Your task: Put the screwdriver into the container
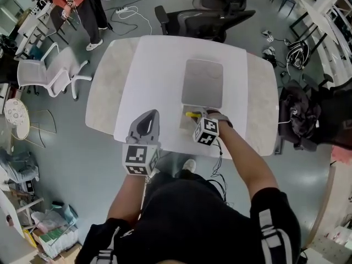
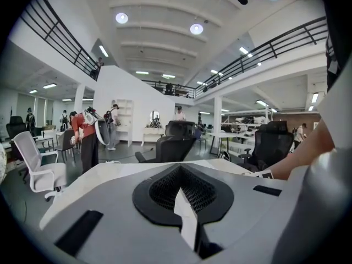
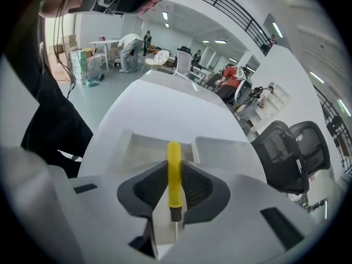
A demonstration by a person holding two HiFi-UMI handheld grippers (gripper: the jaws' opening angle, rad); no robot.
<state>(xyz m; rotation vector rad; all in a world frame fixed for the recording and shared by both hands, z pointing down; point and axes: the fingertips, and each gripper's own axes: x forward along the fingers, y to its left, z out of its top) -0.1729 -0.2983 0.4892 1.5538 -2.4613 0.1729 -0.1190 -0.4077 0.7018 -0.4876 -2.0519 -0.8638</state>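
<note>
My right gripper is shut on a yellow-handled screwdriver. In the right gripper view the screwdriver lies between the dark pads, handle pointing forward and metal shaft back toward the camera. Just beyond and below it is the open, shallow pale container, its grey lid lying beside it. In the head view the container sits near the table's front edge, with the lid behind it. My left gripper is shut and holds nothing, left of the container.
A white sheet covers the middle of the rounded table. Black office chairs stand behind it, a white chair to the left, and a dark bag to the right. People stand at the far left.
</note>
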